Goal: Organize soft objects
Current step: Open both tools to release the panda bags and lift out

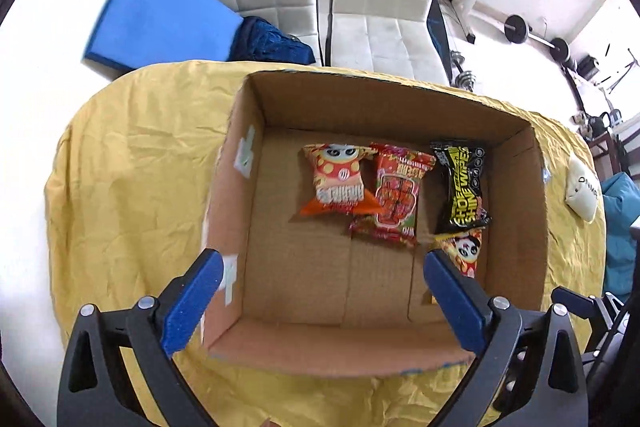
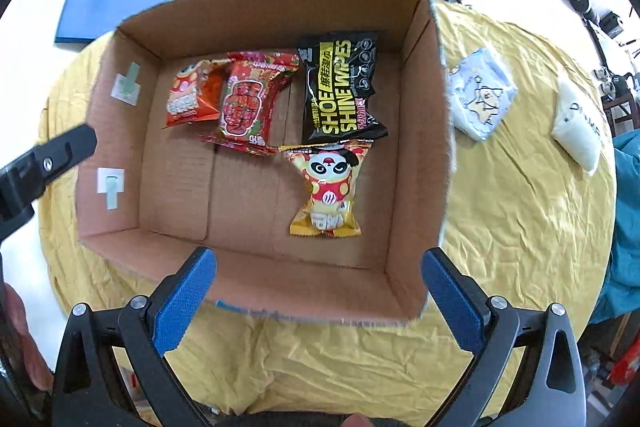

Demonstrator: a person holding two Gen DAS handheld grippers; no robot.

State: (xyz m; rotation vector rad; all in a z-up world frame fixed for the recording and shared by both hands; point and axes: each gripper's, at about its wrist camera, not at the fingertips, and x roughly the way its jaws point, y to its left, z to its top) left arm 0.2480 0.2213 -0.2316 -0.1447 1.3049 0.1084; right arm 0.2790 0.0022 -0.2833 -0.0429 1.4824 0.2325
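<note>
From my left gripper (image 1: 322, 293) I see the blue pads spread as wide as they go, nothing between them, hanging above the open brown cardboard box (image 2: 416, 131) that sits on the crumpled yellow tablecloth (image 2: 520, 219). Inside the box, going left to right, lie an orange-red snack packet with a cartoon face (image 2: 192, 95), a red snack packet (image 2: 248, 103) overlapping its right edge, and a black-and-yellow shoe shine wipes pack (image 2: 344, 87); a yellow panda snack packet (image 2: 326, 187) lies just below the wipes, touching them. My right gripper (image 2: 320, 297) is equally wide open and empty, over the near wall of the box. To the right of the box, on the cloth, rest a pale blue tissue pack (image 2: 482, 93) and, further right, a white soft pouch (image 2: 580, 131).
</note>
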